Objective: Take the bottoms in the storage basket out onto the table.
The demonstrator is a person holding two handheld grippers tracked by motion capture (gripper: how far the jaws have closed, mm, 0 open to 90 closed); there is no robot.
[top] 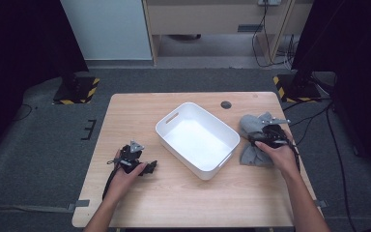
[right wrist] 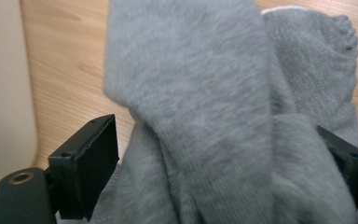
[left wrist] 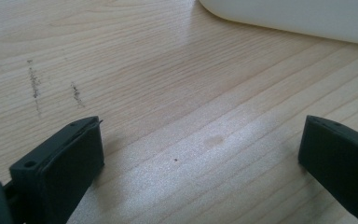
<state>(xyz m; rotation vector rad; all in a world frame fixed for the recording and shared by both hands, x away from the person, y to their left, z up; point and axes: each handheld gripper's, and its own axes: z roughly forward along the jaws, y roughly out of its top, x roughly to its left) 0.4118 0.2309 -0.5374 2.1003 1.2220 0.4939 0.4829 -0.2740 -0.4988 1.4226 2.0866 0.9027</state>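
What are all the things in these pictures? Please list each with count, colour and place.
table: one, light wood, centre of the high view.
bin: one, white, empty, middle of the table, set at an angle.
socks: grey, bunched, number unclear, on the table right of the bin; they lie between the right gripper's jaws.
left gripper: one, black, jaws open over bare wood, left of the bin.
right gripper: one, black, jaws wide around the socks.
hands: two, left hand, right hand.
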